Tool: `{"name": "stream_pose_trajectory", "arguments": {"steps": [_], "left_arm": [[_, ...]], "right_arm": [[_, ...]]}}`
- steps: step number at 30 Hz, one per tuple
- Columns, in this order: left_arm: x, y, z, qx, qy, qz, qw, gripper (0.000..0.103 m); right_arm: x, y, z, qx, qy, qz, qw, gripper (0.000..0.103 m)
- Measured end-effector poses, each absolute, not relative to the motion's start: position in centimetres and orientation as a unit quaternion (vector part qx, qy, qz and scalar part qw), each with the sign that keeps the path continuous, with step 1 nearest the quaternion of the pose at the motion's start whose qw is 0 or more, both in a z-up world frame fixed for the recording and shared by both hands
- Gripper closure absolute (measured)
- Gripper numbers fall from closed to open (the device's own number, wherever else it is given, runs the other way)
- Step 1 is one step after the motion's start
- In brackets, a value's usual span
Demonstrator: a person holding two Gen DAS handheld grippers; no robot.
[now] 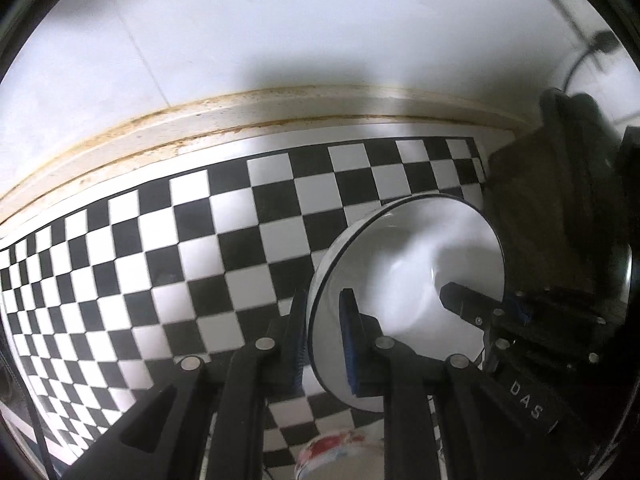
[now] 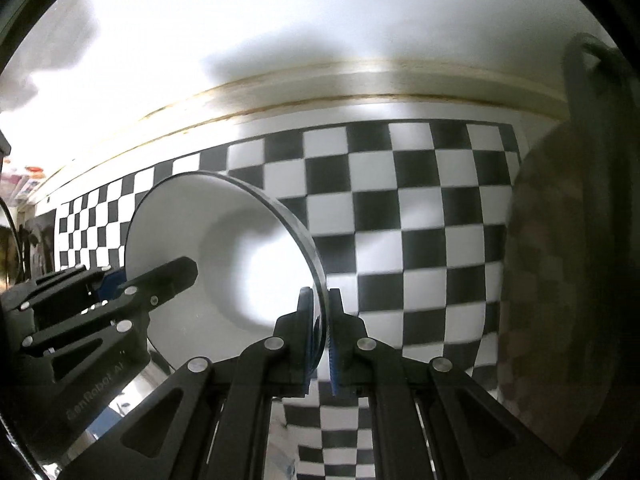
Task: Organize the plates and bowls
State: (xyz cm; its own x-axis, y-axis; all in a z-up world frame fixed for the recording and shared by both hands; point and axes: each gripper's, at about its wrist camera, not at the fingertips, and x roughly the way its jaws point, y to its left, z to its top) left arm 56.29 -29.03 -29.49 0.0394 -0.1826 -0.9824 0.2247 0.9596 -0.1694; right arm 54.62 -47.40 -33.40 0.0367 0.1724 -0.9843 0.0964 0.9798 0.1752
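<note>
Bowl (image 1: pixel 408 280): white ceramic, rigid, glossy, breakable.
Hold: thin rim, opposite sides.
Left claw (image 1: pixel 322 340): clamped on rim.
Right claw (image 2: pixel 320 332): clamped on rim.

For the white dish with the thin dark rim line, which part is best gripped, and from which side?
Grip the thin rim of the white dish with the dark rim line, with one finger inside the well and one outside. Its centre is a smooth, wide hollow that gives no purchase. The left gripper and right gripper each clamp opposite edges this way, from above.
</note>
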Motion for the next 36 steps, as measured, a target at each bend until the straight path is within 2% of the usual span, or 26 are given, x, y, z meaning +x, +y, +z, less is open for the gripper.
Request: {"name": "stream_pose_trajectory", "arguments": {"steps": [14, 23, 36], "left_arm": [[47.0, -27.0, -26.3, 0.019, 0.666, -0.161, 0.728, 0.089], [42.0, -26.6, -27.7, 0.047, 0.679, -0.174, 0.712, 0.089], [38.9, -25.9, -30.0, 0.057, 0.702, -0.172, 0.689, 0.089]], "right_arm": [[43.0, -44.7, -28.0, 0.113, 0.673, 0.039, 0.73, 0.095], [37.1, -43.8, -29.5, 0.132, 0.685, 0.047, 0.715, 0.095], [33.7, -43.0, -32.4, 0.148, 0.703, 0.052, 0.694, 0.095]]}}
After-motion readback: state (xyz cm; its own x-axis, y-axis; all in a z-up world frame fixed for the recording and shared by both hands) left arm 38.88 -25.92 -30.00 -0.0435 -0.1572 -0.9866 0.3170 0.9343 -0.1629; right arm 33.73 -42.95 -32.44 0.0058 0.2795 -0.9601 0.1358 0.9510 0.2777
